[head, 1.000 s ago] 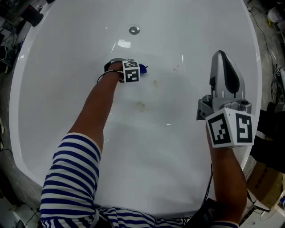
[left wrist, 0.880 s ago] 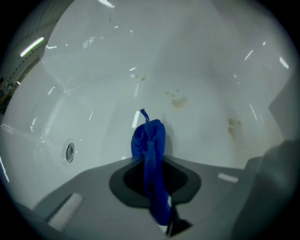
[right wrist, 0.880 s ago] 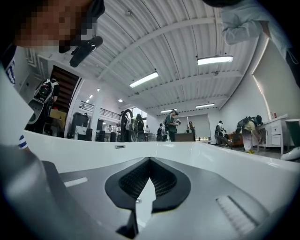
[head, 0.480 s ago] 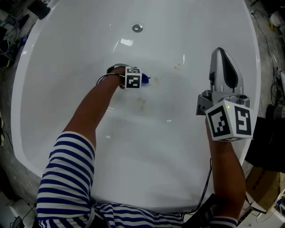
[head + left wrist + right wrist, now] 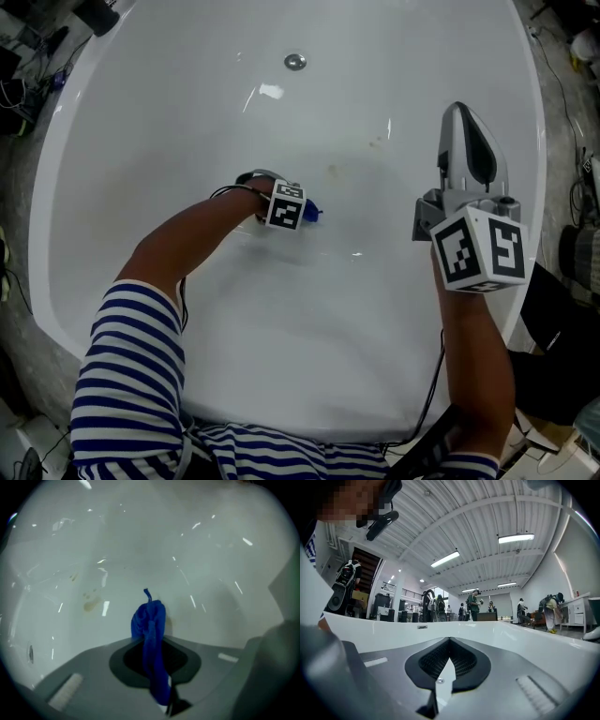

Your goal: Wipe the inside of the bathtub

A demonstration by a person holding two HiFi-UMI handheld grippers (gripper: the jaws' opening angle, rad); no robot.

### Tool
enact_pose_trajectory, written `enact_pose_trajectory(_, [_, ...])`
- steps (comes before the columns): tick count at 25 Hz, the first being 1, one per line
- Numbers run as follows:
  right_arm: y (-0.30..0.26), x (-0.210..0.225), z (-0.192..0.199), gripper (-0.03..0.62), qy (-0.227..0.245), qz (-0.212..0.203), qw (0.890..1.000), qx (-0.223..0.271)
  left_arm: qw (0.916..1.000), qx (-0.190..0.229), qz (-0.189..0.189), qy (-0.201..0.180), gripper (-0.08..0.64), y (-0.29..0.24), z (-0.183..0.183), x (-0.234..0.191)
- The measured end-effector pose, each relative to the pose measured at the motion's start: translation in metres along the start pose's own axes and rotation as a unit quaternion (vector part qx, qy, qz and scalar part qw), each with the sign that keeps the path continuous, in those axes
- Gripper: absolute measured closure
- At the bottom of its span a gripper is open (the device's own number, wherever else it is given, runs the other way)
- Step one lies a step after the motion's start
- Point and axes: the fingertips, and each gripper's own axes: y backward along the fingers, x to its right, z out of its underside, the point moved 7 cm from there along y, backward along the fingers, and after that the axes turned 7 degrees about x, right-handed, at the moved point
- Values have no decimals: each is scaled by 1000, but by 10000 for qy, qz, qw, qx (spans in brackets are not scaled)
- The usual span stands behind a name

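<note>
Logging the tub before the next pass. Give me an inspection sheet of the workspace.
Surface: white tub, glossy; yellowish stains towards the far end, drain beyond them.
Job's things: blue cloth, bunched, its tip at the tub floor.
Clutter: nothing seen inside the tub.
Tools: left tool shut on the cloth; right tool shut, empty, held over the tub's right side.
Cables: dark cable at the left wrist; another along the right forearm.
Surroundings: gear on the floor round the tub; people far off in a hall.
</note>
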Motion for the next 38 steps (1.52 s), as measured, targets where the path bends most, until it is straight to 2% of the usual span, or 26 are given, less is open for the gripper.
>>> enact_pose_trajectory(5, [-1, -2, -1, 594, -6, -24, 10000, 8, 9984, -20, 523, -226, 517, -9, -13, 41])
enact_pose_trajectory(9, [-1, -2, -1, 594, -33, -54, 10000, 23, 9959, 13, 869, -259, 517, -15, -20, 65])
enact_pose_trajectory(19, [-1, -1, -6, 594, -83, -62, 9999, 50, 9913, -16, 1314, -73, 517, -13, -26, 77])
enact_pose_trajectory(23, [1, 0, -4, 594, -109, -68, 9999, 61, 9868, -75, 1603, -210, 517, -10, -26, 78])
enact_pose_trajectory(27, [0, -1, -6, 594, -133, -70, 9999, 45, 9933, 70, 1150, -61, 517, 9, -28, 43])
enact_pose_trajectory(29, [0, -1, -5, 594, -138, -78, 9999, 47, 9968, 191, 778, -43, 517, 22, -34, 13])
enact_pose_trajectory(31, [1, 0, -4, 594, -124, -81, 9999, 33, 9995, 177, 231, -112, 517, 33, -38, -23])
enact_pose_trajectory(35, [1, 1, -3, 594, -121, -44, 9999, 14, 9982, 148, -573, -59, 517, 34, -41, -81])
enact_pose_trajectory(38, [0, 1, -3, 594, -134, -39, 9999, 6, 9943, 29, -1059, -122, 516, 28, -40, -106])
